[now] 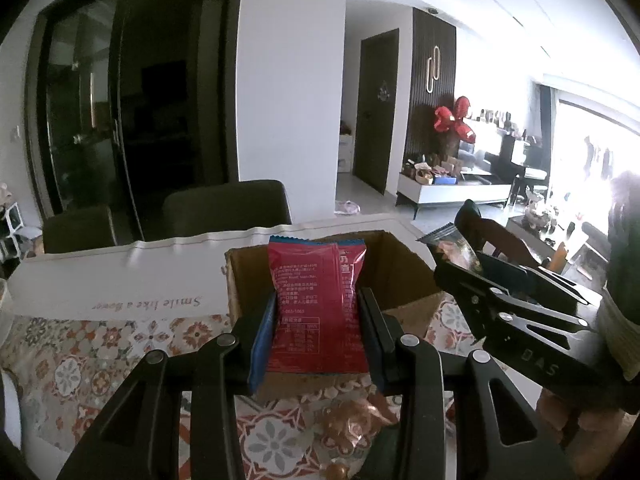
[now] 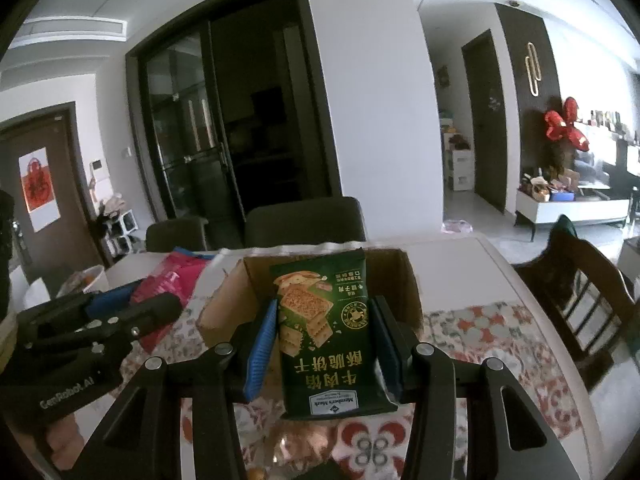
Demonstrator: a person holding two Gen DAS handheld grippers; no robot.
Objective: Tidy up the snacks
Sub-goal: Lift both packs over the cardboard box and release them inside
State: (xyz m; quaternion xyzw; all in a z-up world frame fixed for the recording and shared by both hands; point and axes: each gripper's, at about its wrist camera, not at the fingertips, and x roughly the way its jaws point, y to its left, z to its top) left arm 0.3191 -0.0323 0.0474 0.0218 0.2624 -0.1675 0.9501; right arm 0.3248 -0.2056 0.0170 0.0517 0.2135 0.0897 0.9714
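1. Left gripper: jaws clamped on a red snack packet, held upright, printed back toward the camera, in front of the open cardboard box.
2. Right gripper: jaws clamped on a green cracker packet, upright, its label upside down, likewise in front of the cardboard box.
3. Both packets raised off the tabletop, covered by a floral patterned cloth.
4. Box open at the top, brown inner walls showing; contents cannot be told.
5. In the left wrist view, right gripper seen from the side at right, packet end poking out past its tips.
6. In the right wrist view, left gripper at left with a red packet at its tips; a pink bag lying on the tabletop behind.
7. A crinkly copper-coloured wrapper on the cloth below the left gripper.
8. White runner with the words "Smile like a flower" across the tabletop, beside the box.
9. Dark chairs behind the far edge of the tabletop.
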